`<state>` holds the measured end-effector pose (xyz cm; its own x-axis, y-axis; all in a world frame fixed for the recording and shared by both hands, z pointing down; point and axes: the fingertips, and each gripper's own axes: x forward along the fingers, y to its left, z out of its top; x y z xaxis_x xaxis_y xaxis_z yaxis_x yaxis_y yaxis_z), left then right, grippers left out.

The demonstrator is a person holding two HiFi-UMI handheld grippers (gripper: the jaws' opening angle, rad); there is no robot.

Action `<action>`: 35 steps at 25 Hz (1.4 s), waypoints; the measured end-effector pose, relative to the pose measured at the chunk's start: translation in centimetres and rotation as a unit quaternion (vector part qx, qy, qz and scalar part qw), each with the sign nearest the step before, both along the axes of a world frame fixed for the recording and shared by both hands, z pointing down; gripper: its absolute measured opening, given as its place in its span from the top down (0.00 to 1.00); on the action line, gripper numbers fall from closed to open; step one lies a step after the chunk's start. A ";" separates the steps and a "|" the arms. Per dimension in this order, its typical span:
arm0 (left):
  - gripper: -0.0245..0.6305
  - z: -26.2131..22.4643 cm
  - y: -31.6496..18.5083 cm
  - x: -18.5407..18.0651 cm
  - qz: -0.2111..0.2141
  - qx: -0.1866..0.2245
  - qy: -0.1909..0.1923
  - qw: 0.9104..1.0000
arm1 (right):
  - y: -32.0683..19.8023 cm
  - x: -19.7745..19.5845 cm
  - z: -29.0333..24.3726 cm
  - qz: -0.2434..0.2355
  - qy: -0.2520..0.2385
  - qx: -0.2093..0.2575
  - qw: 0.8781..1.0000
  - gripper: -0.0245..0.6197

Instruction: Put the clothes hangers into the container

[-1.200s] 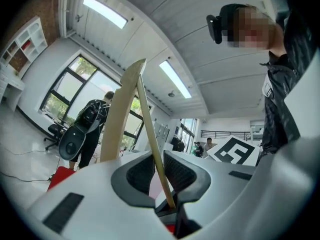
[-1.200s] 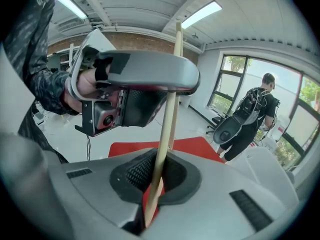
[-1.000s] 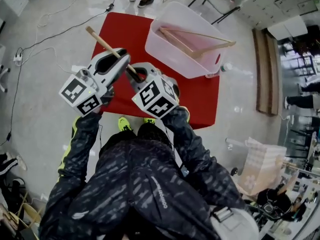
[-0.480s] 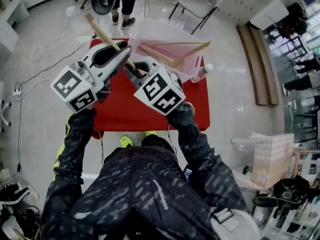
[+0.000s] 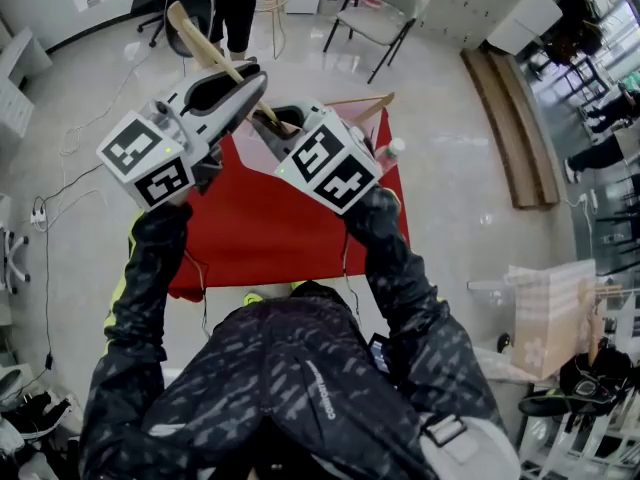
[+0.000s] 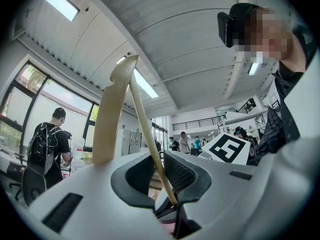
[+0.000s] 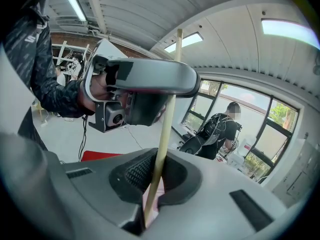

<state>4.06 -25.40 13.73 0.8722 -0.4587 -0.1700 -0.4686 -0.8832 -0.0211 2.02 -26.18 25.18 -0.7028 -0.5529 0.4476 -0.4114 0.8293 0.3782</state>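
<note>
Left tool (image 6: 160, 179) is clamped on the thin bar of a wooden hanger (image 6: 112, 114). Right tool (image 7: 152, 184) is closed on the same hanger. Hanger is held clear above the red worktop (image 5: 260, 228). Container (image 5: 368, 130) sits just beyond both tools, with a second hanger (image 5: 360, 105) inside.

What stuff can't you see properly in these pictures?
- Container: head view, mostly hidden behind the left gripper and right gripper.
- Wooden hanger: head view, its middle is covered by both grippers; the gripper views show only pieces of it.
- Second hanger: head view, only one end shows past the right gripper.
- Bottle: head view, too small to read.
</note>
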 end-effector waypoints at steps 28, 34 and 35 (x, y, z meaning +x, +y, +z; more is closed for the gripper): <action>0.87 9.7 -15.0 2.5 -0.098 -0.151 0.060 0.982 | -12.1 5.3 7.8 -0.059 -0.031 -0.089 0.994 0.94; 0.87 11.8 -14.9 4.3 -0.105 -0.161 0.035 0.981 | -11.9 5.8 9.6 -0.077 -0.032 -0.102 0.991 0.94; 0.87 12.5 -14.9 4.2 -0.108 -0.166 0.032 0.980 | -11.9 5.6 10.1 -0.078 -0.032 -0.107 0.991 0.94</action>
<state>8.23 -40.29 26.21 0.7416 -0.6701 -0.0323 -0.6355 -0.7172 0.2859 7.61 -38.07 35.33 -0.8026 -0.3327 0.4951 -0.2896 0.9430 0.1642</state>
